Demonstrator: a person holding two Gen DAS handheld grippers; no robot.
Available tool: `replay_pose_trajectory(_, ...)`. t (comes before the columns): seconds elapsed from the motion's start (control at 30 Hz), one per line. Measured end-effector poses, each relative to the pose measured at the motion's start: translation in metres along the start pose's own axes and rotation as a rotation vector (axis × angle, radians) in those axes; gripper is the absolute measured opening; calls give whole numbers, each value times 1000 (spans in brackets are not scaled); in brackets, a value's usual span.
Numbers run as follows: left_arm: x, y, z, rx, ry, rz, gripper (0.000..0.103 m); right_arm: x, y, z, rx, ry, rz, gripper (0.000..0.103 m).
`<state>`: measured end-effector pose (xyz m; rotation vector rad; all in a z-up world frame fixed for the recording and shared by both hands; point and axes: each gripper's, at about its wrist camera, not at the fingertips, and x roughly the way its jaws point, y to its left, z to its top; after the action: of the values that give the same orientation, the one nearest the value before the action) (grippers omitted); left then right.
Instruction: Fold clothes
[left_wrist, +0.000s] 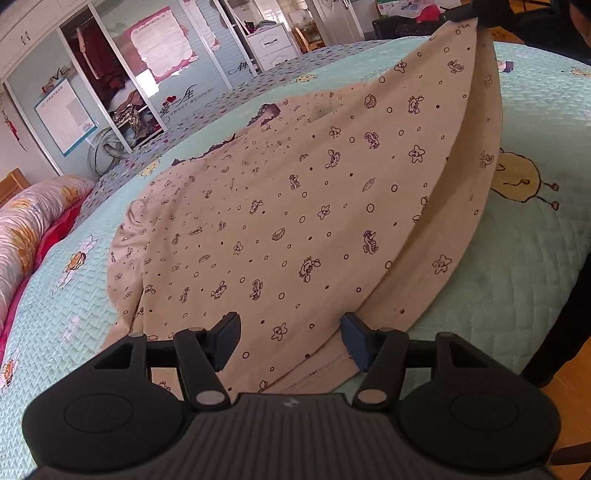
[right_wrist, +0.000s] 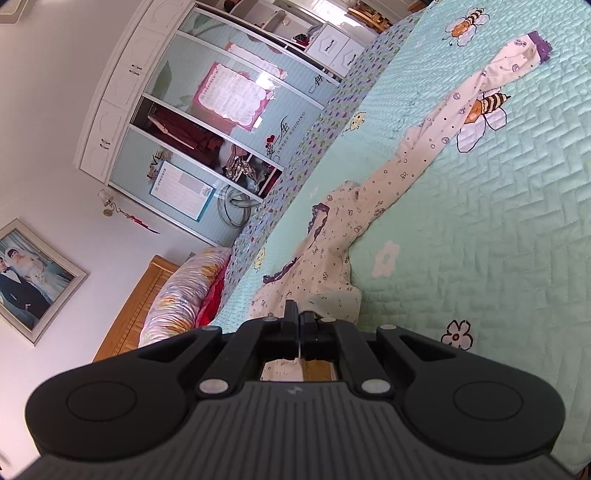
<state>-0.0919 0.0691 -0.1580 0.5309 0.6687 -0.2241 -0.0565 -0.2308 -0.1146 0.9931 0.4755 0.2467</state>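
Note:
A beige top (left_wrist: 280, 221) with small purple cartoon prints and purple trim lies on the green quilted bed (left_wrist: 535, 280). Its right hem corner is lifted high, pinched by my right gripper (left_wrist: 476, 16) at the top right of the left wrist view. My left gripper (left_wrist: 290, 341) is open, its fingers spread over the near hem, which lies between and below them. In the right wrist view my right gripper (right_wrist: 298, 321) is shut on the top's (right_wrist: 332, 236) edge. A long sleeve (right_wrist: 480, 92) with a purple cuff trails across the bed.
A rolled floral quilt (left_wrist: 33, 225) and red bedding lie at the bed's left end by a wooden headboard (right_wrist: 136, 306). Beyond the bed stand a sliding-door wardrobe (left_wrist: 122, 85) and a white drawer unit (left_wrist: 271, 46). Wooden floor (left_wrist: 565, 398) shows on the right.

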Motion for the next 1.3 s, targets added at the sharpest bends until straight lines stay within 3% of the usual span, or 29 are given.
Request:
replay_pose_trajectory(0.2,-2,-9,2,62,-23,-13,63,0,-1,1,14,1,-2,5)
replay_pose_trajectory(0.37,8,8,2,-8,10,85,63,-2,0,1,8,3,-4,5)
replay_pose_trajectory(0.6,17,48,-25,-93,89,225,65,-5,-4,3,14,-6,-14,5)
replay_pose_trajectory(0.77,14,72,-39,-179,104,263,64,-5,-7,3,3,-6,-33,5)
replay_pose_trajectory(0.8,13,74,-39,-190,98,262,60,-5,-7,3,0,-6,-38,5)
replay_pose_trajectory(0.83,13,75,-40,-193,94,262,47,-5,-8,3,0,-7,-42,5)
replay_pose_trajectory(0.87,13,74,-40,-191,91,261,27,-6,-9,3,1,-7,-47,5)
replay_pose_trajectory(0.93,10,71,-39,-188,72,254,1,-7,-11,2,-7,-11,-68,5)
replay_pose_trajectory(1.17,-37,72,-35,-223,-16,239,1,-18,-10,-1,-69,-41,-156,5)
replay_pose_trajectory(1.3,-52,79,-39,-279,-6,227,1,-39,-6,-1,-115,-70,-192,5)
